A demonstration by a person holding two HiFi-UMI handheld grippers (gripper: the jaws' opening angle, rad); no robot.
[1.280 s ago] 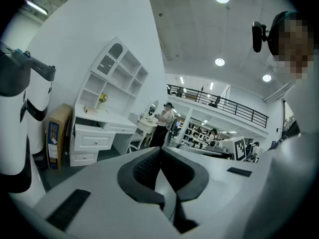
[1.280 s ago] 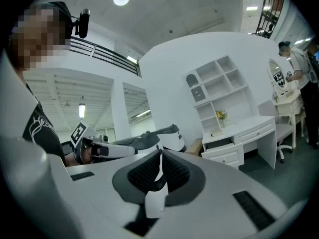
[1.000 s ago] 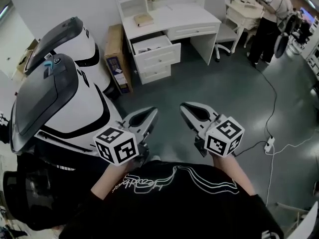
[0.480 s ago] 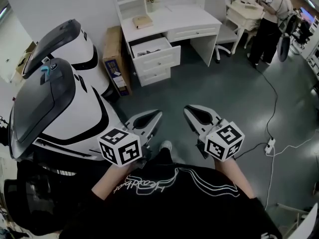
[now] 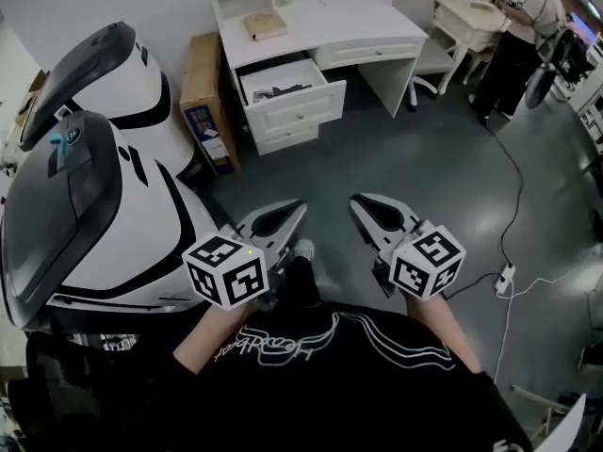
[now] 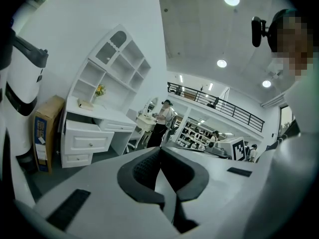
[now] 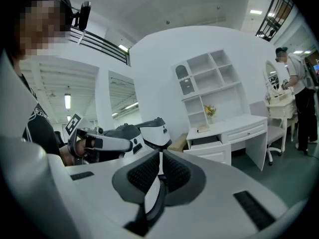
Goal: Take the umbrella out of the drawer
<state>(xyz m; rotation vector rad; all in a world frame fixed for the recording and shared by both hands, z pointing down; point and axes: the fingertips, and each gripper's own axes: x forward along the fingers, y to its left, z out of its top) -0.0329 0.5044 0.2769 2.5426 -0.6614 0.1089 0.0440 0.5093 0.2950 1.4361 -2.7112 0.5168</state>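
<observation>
A white desk [image 5: 320, 17] stands across the grey floor, far ahead of me. Its top left drawer [image 5: 300, 99] is pulled open, and something dark lies inside, too small to name. My left gripper [image 5: 294, 211] and right gripper [image 5: 361, 201] are held side by side in front of my body, both shut with nothing between the jaws, well short of the desk. The left gripper view shows the shut left gripper [image 6: 160, 151] with the open drawer [image 6: 88, 133] beyond it at the left. The right gripper view shows the shut right gripper [image 7: 160, 154] and the drawer [image 7: 208, 146] behind it.
Large white and black machine shells [image 5: 94, 205] fill the left side. A cardboard box [image 5: 203, 97] leans beside the desk, and a book [image 5: 265, 24] lies on top. A white chair [image 5: 429, 59] and a standing person [image 5: 513, 40] are at the right. A cable and power strip [image 5: 506, 276] lie on the floor.
I have stepped toward the desk; a shoe now shows between the grippers. Both grippers travelled along with me, still side by side and shut.
</observation>
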